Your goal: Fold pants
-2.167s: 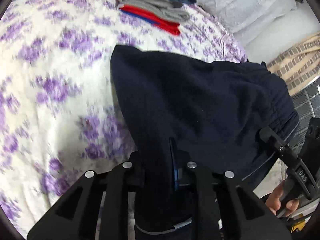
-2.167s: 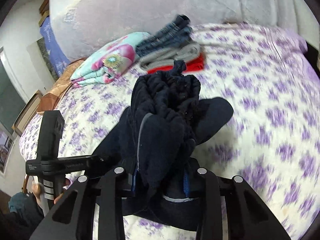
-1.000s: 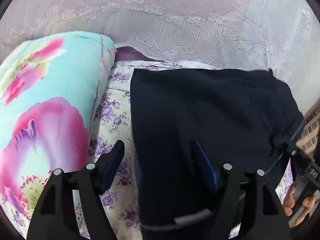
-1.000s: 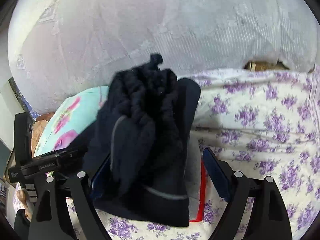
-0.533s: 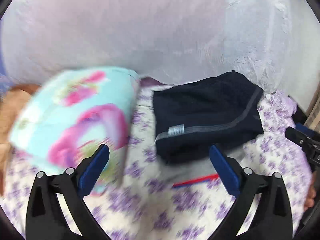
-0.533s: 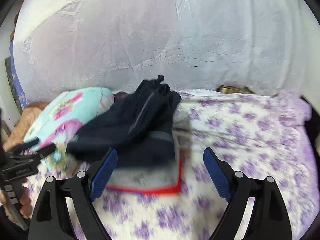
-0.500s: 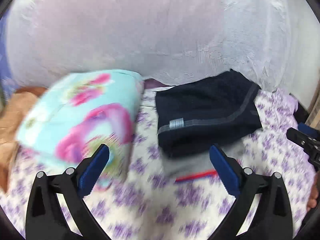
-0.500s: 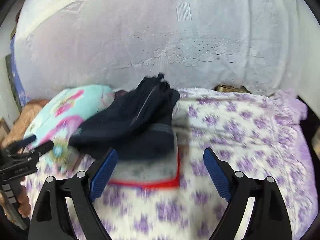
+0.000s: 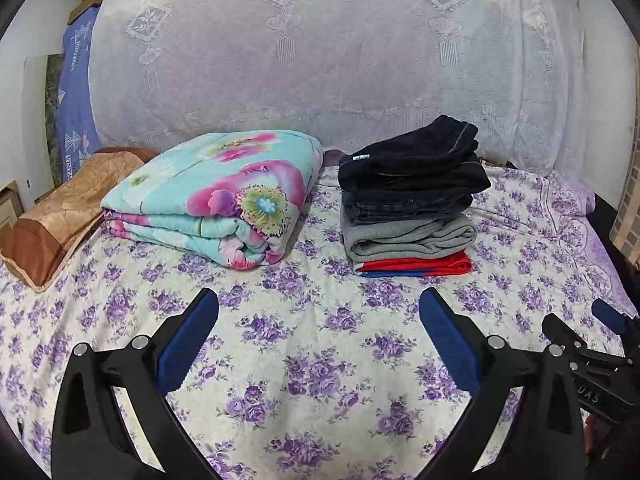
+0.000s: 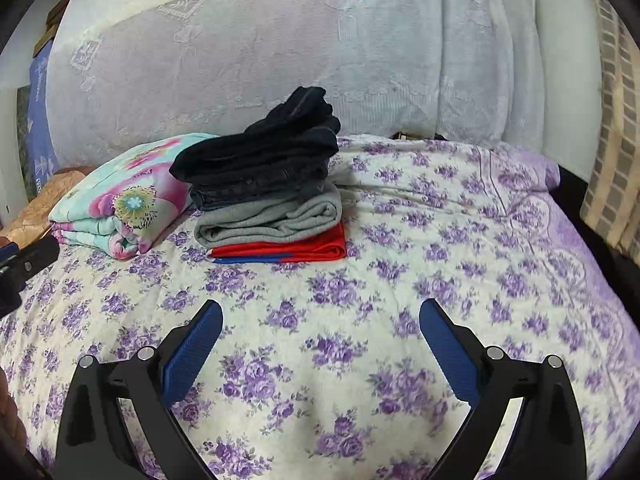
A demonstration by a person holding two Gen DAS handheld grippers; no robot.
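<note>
While both tools hover low over the bed, my left gripper (image 9: 318,332) stands spread wide with nothing between its blue pads (image 9: 188,340), and my right gripper (image 10: 320,338) is likewise parted and empty. Beneath them lies bare floral bedsheet (image 9: 320,360). Beyond that stretch, well apart from either tool, sits the stack of folded clothes (image 9: 408,216): a red garment (image 9: 416,266) at the base, a grey one (image 9: 408,238) above it, then jeans (image 9: 404,204), and on top the dark navy pants (image 9: 412,156), folded. I judge the fold complete and the pants delivered. Just beside the stack on its left rests a folded floral quilt (image 9: 216,196), with a brown pillow (image 9: 60,208) farther left, and a lace-covered headboard (image 9: 320,60) rises behind.

Risk: the waistband end of the pants bunches up toward the headboard, so the top layer sits uneven and slightly overhangs the jeans. A nudge from a returning tool, or a further garment set on top, could make it slide off.
</note>
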